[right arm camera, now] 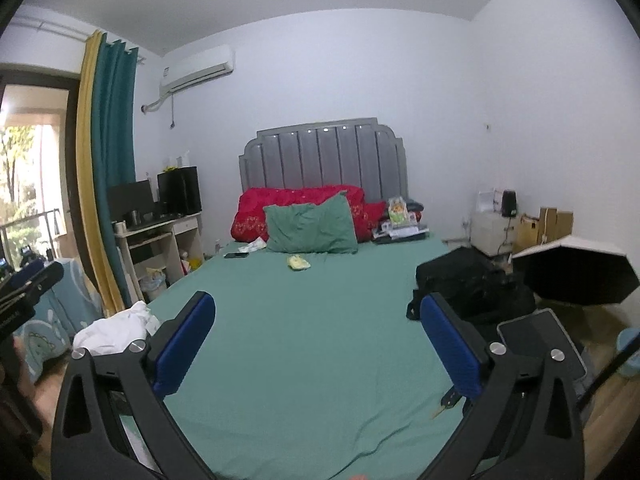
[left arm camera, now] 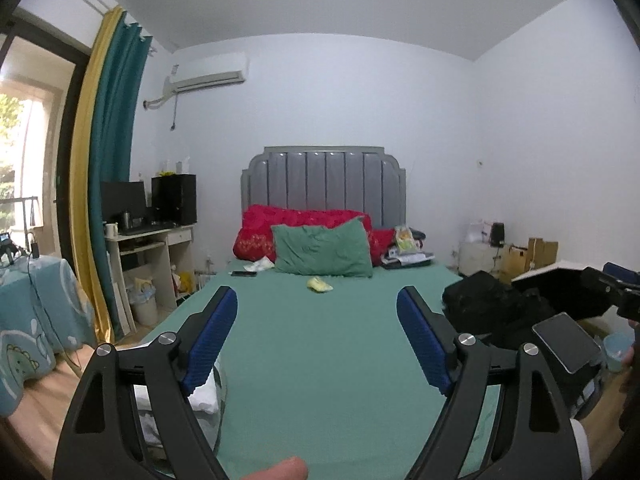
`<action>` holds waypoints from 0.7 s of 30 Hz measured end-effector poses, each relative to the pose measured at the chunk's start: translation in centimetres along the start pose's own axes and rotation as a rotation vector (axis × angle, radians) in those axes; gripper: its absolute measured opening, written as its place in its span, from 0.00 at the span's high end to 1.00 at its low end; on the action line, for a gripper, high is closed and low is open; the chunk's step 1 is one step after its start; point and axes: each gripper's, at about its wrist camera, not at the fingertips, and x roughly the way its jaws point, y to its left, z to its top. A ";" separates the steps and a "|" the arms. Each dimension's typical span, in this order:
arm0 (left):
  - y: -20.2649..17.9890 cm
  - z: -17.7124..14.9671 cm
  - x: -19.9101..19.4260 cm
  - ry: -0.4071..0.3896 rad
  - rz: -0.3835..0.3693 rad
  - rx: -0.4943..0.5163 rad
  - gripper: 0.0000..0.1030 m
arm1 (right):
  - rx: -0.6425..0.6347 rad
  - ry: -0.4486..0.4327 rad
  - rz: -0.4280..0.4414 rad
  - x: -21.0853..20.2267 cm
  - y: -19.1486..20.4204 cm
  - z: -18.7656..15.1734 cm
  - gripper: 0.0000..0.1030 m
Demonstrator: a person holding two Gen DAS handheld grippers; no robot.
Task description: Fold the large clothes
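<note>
Green sheet [right arm camera: 304, 344] covers the bed, and both grippers hover above it with jaws spread wide and nothing between them, left gripper [left arm camera: 316, 312] and right gripper [right arm camera: 316, 316] alike. White crumpled clothing [right arm camera: 116, 330] lies at the bed's left edge, a black heap [right arm camera: 476, 284] at the right

dim room | daylight from window [left arm camera: 16, 140] | fisheye-curved edges

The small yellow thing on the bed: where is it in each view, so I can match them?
Left wrist view: the yellow thing lies on the green sheet, centre, just before the green pillow.
Right wrist view: the yellow thing lies left of centre, below the pillow.
Shared landmark: the grey headboard.
</note>
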 end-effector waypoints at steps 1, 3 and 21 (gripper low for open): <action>0.2 0.0 0.0 -0.003 0.006 -0.003 0.18 | 0.001 -0.019 0.021 0.0 0.3 0.0 0.01; 0.8 -0.2 0.2 -0.004 0.013 -0.004 0.18 | 0.033 -0.031 0.096 0.3 0.4 -0.2 0.01; 5.6 -4.4 4.9 0.117 0.036 -0.054 0.18 | -0.007 0.147 0.126 7.9 4.2 -5.0 0.01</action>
